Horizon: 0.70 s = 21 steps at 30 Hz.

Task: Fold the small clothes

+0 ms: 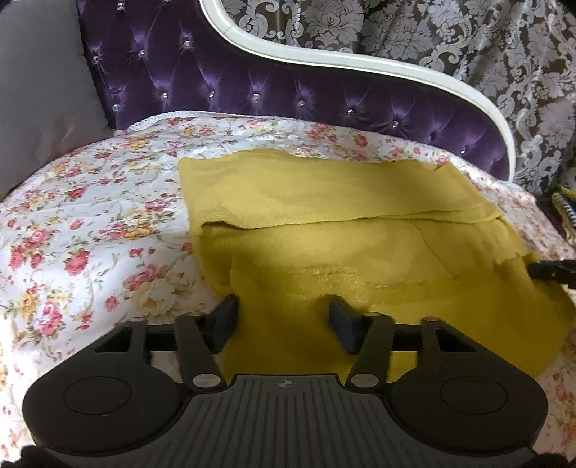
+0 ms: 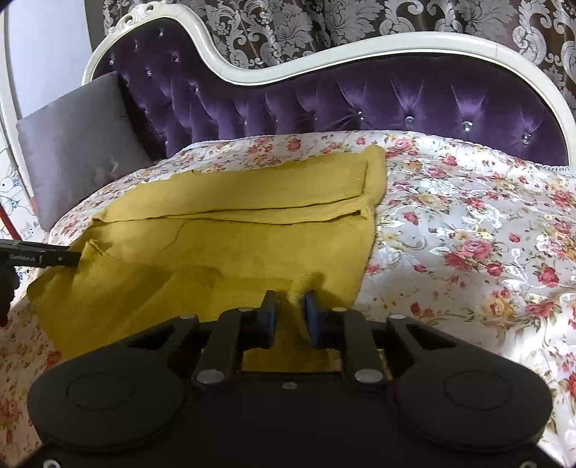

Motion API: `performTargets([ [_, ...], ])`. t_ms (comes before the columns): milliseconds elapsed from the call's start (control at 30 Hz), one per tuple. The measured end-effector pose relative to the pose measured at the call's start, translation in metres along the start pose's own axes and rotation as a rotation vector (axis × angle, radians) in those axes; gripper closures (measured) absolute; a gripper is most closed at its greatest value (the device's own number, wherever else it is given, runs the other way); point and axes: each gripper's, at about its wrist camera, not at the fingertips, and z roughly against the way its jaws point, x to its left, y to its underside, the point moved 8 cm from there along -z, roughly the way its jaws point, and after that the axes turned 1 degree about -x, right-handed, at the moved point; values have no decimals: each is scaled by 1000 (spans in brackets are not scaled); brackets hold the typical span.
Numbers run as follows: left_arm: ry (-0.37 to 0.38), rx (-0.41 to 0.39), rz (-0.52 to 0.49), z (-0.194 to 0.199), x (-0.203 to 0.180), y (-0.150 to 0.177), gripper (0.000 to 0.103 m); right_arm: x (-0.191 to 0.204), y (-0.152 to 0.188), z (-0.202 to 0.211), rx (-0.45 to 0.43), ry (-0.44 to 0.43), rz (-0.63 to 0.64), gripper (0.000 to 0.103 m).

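Mustard-yellow garment (image 1: 324, 216) lies spread on the floral bedspread (image 1: 90, 216) of the bed, in front of the purple tufted headboard (image 1: 216, 82); far part already folded over, edge of that flap runs across the middle

Right claw (image 2: 290, 306) nearly pressed together at the near right edge, a small ridge of yellow cloth bunched up between the blue pads, so pinching the hem. Judged: taking a corner to carry the near edge over for the next fold

Left claw (image 1: 284, 316) half spread over the near left part of the cloth, fabric lies under and between the fingers (image 1: 226, 316), pads not pressing on it. Judged: lined up for the matching grab, so both near corners can lift together and the fold stays square

Hard to tell: what garment it is, no sleeves or neck clear. Near hem hidden under both claw bodies. How much cloth the right pinch has, one layer or two, can't tell. Grey cushion (image 2: 79, 144) at the left end, patterned curtain (image 2: 324, 25) behind. Striped thing at the right rim of the left view cut off, unidentifiable
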Motion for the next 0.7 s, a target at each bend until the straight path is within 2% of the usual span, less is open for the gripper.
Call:
performTargets([
  [33,1,-4,2,0,0,0,66,1,0,1,0,-4,-1,90],
  [67,3,-10,6,0,0,0,72,2,1,2,1,-9,-1,90],
  [100,1,-17,16,0,1,0,85,3,1,3,0,-13,-2,91],
  [233,-24,-35,44,5,6,0,86,6,2,6,-2,-12,2,91],
  [367,-156,-80,-66,17,2,-1,86,8,0,8,-14,-1,8,91],
  [467,-127,-97,-57,25,0,2,87,7,0,9,-15,-4,2,91],
  [567,-115,-62,-52,24,2,12,87,9,2,8,-12,-23,0,90],
  [700,-89,-39,-40,15,4,13,86,11,4,4,0,-36,-2,83],
])
